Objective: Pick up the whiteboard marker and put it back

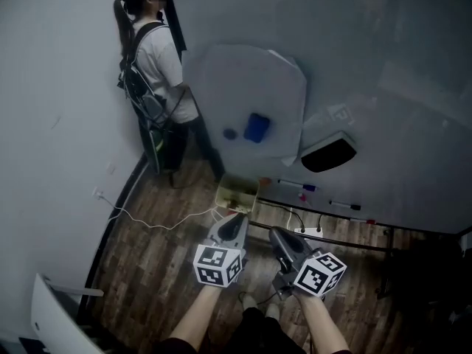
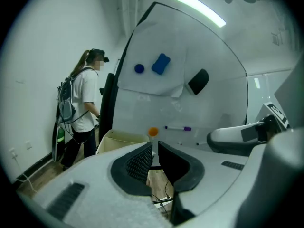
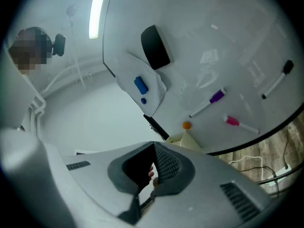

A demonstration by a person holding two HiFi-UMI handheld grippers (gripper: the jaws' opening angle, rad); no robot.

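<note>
Three markers cling to the whiteboard (image 1: 398, 146): a purple-capped marker (image 1: 299, 186) (image 2: 178, 128) (image 3: 209, 102), a black-capped marker (image 1: 345, 205) (image 3: 277, 82) and a pink-capped marker (image 1: 363, 220) (image 3: 240, 124). Below and short of the board, my left gripper (image 1: 236, 226) (image 2: 155, 144) is shut with nothing between its pads. To its right, my right gripper (image 1: 281, 240) (image 3: 154, 145) also looks shut and empty. Neither touches a marker.
The board also carries a black eraser (image 1: 329, 153), a blue eraser (image 1: 257, 127), a blue magnet (image 1: 230, 133), an orange magnet (image 2: 152, 132) and a taped paper sheet (image 1: 243, 94). A cream box (image 1: 236, 192) sits under it. A person (image 1: 155, 65) stands at the left wall. A cable (image 1: 147, 221) crosses the wooden floor.
</note>
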